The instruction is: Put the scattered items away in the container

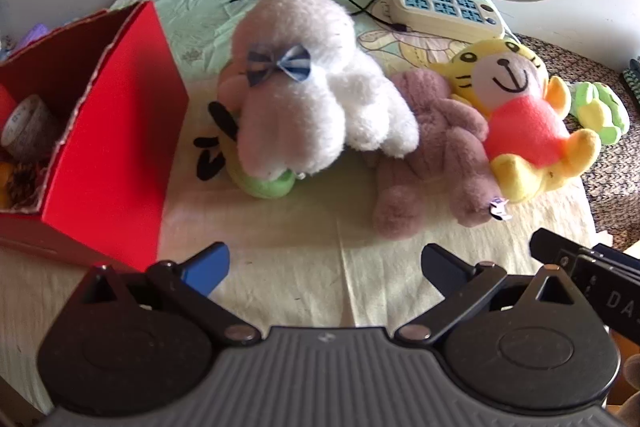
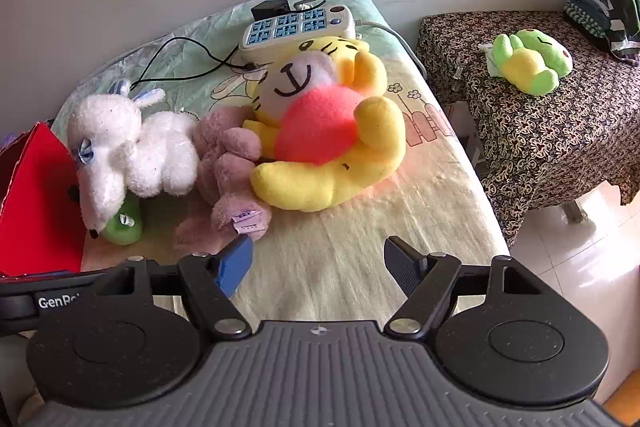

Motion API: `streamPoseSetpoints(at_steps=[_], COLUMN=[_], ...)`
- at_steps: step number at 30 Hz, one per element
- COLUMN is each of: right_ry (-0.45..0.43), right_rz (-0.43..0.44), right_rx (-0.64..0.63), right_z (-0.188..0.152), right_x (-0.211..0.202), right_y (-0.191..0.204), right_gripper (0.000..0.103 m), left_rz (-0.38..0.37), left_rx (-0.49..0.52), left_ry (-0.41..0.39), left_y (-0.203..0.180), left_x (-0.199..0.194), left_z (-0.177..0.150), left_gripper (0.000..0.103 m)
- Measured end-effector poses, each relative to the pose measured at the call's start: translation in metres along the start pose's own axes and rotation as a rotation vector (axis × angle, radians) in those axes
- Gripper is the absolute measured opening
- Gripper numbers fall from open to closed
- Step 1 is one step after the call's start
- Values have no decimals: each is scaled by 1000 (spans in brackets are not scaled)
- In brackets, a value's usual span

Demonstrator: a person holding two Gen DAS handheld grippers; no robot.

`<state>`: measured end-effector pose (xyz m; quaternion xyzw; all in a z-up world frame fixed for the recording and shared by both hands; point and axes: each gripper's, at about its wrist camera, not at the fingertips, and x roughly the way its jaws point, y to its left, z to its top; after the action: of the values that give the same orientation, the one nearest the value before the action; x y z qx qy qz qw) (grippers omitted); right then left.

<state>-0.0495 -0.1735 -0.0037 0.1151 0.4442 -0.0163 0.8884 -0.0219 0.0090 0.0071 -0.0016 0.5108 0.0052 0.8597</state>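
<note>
Red box (image 1: 120, 131) at far left of bed, one tape roll (image 1: 26, 125) inside. I count three plush beside it: white dog (image 1: 312, 95) nearest, mauve bear (image 1: 432, 147), yellow tiger (image 1: 524, 115) farthest. Fourth, green frog (image 2: 528, 61), off on side table (image 2: 560, 131). All ahead of my left gripper (image 1: 324, 267) and right gripper (image 2: 318, 263), both spread, holding nothing.

The white dog (image 1: 316, 83), mauve plush (image 1: 432, 147) and yellow tiger (image 1: 528, 115) are fuzzy pile fabric. The red box (image 1: 116, 131) is matt cardboard with ragged torn edges; the power strip (image 1: 444, 11) is smooth glossy plastic. The bedsheet (image 2: 360, 227) is creased woven cloth.
</note>
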Motion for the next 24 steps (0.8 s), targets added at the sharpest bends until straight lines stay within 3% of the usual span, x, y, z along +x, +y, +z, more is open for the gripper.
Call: streamPoseSetpoints(at_steps=[9, 24], right_ry=[-5, 1], right_rz=[-4, 15], right_rx=[-1, -8], right_z=[2, 0], right_x=[-5, -7], right_y=[2, 4], right_gripper=[76, 76], left_rz=[39, 38], left_rx=[10, 20], left_ry=[-13, -8], left_y=[-2, -4], left_x=[-2, -2], left_z=[-4, -4], left_gripper=[101, 101])
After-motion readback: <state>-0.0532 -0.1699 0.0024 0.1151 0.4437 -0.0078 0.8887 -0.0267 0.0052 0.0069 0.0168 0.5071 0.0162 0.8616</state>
